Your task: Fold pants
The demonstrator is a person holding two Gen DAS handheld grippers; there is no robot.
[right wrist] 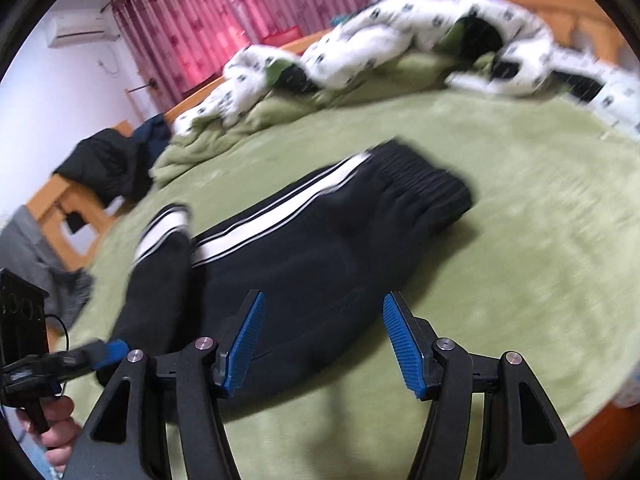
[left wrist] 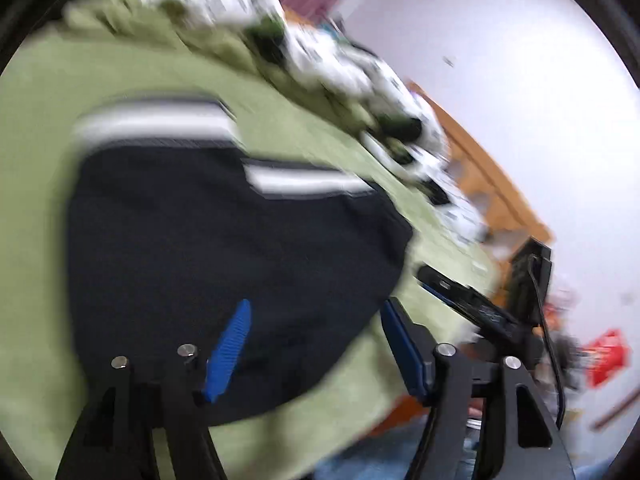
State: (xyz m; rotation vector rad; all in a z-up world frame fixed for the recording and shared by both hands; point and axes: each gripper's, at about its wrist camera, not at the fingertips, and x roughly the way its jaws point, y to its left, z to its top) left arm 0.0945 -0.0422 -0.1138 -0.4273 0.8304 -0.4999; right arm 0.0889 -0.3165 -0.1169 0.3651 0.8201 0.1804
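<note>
Both grippers, left (left wrist: 314, 350) and right (right wrist: 324, 344), hover with fingers apart and hold nothing.

Dark pants (right wrist: 280, 256) lie partly folded on the green blanket (right wrist: 500, 240). Likely next: grip an end and fold it over. Bare blanket surrounds the pants; the rumpled quilt (right wrist: 400, 40) sits well beyond them.

Bare blanket (right wrist: 500, 240) around pants (right wrist: 304, 248)

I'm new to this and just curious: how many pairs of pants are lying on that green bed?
1. A single pair of black fleece pants with white side stripes lies partly folded mid-blanket, before both open tools. More could hide under the rumpled white quilt.
</note>
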